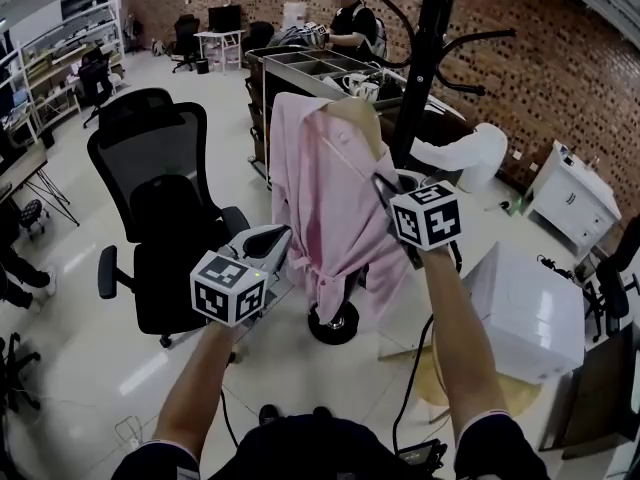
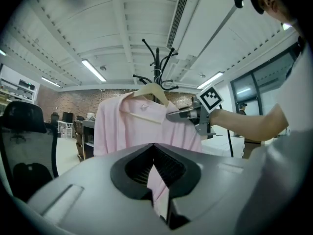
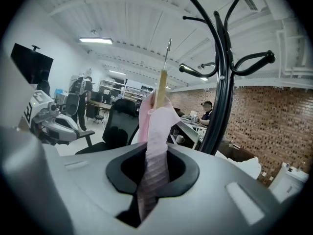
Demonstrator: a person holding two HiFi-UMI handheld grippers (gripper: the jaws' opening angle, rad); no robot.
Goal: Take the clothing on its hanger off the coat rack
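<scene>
The person's forearms are reaching up from 6 o'clock, each carrying a gripper. The left gripper (image 1: 280,238) is pinching a lower fold of the pink shirt (image 1: 325,198), with cloth showing in the slit between its jaws. The right gripper (image 1: 385,186) is clamping the shirt's shoulder over the wooden hanger (image 1: 352,116), its jaws pressing on the fabric. The shirt is hanging at centre, just to the 9 o'clock side of the black rack (image 1: 425,58). In the right gripper view the hanger's hook is standing clear of the rack's prongs. A black chair (image 1: 160,198) is sitting at 9 o'clock on the pale, glossy tile floor (image 1: 100,368). A white box (image 1: 530,308) is lying at 4 o'clock. A metal cart (image 1: 300,68) is standing at 12 o'clock with a person (image 1: 350,23) behind it. A brick wall (image 1: 540,58) is running from 12 to 3 o'clock, and shelves (image 1: 70,38) are lining the room at 10 o'clock.
</scene>
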